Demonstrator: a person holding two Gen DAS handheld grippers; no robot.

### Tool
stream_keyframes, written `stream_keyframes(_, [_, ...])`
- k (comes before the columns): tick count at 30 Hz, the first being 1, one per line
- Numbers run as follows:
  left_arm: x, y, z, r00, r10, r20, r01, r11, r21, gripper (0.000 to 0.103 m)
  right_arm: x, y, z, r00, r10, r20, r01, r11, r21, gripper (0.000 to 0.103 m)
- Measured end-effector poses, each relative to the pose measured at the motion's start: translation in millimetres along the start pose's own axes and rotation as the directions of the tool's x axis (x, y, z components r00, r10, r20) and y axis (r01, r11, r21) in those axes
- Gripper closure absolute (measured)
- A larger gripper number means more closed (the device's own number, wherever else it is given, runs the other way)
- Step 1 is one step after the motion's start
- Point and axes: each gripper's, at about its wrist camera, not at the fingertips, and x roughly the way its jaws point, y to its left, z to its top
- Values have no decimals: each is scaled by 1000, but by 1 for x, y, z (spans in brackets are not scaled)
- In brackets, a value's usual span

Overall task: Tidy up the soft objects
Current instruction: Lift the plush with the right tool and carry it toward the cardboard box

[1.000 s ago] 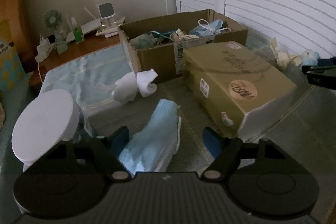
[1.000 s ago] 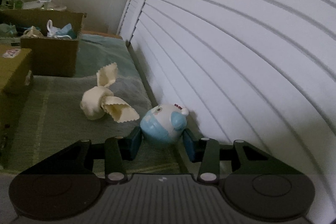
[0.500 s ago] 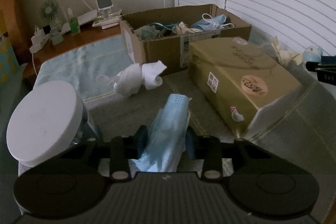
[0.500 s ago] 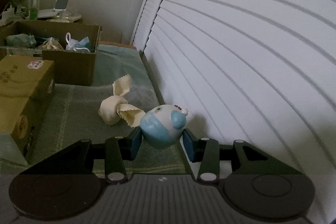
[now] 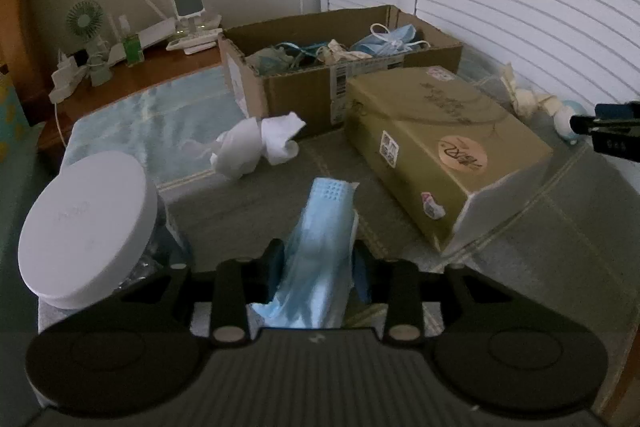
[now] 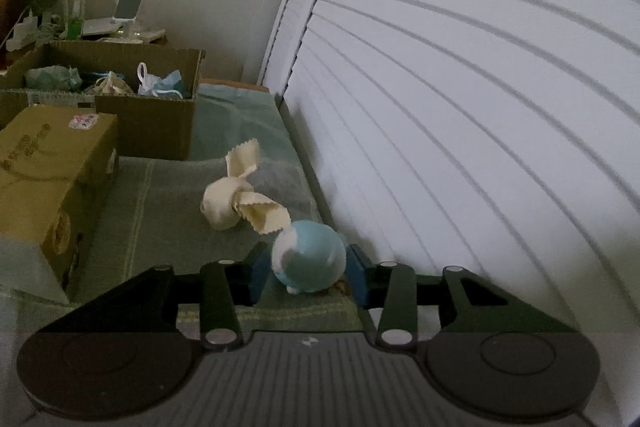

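On the green-blanketed bed beside the shutters, the left gripper (image 5: 318, 265) pinches a blue face mask (image 5: 320, 247) and the right gripper (image 6: 306, 269) clamps a small blue plush toy (image 6: 308, 257), both just off the blanket. This looks like the pick-up step; next, each needs carrying over the closed box (image 5: 436, 135) to the open cardboard box (image 5: 340, 67) of soft things.

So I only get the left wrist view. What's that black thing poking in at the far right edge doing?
Observer: That's the right gripper. It is closed around a round blue-and-white toy, with a pad against each side.
Operator: Is anything next to the toy?
Observer: A knotted cream cloth with zigzag-cut edges lies just beyond it, and one tip reaches the toy.
Operator: How near is the wall?
Observer: The white louvred shutters rise right beside the toy, at the green mat's edge.
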Motion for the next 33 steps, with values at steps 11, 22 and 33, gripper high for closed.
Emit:
stream_keyframes(11, [9, 3, -2, 1000, 10, -17, -10, 1000, -4, 43, 31, -6, -1, 997, 52, -51, -48, 996, 70, 42])
stream_keyframes(22, [11, 5, 0, 1000, -17, -24, 17, 1000, -11, 52, 50, -7, 3, 997, 48, -67, -42, 995, 92, 49])
stream_keyframes(33, [2, -2, 2, 999, -25, -44, 27, 999, 42, 75, 35, -11, 3, 996, 61, -58, -55, 994, 91, 50])
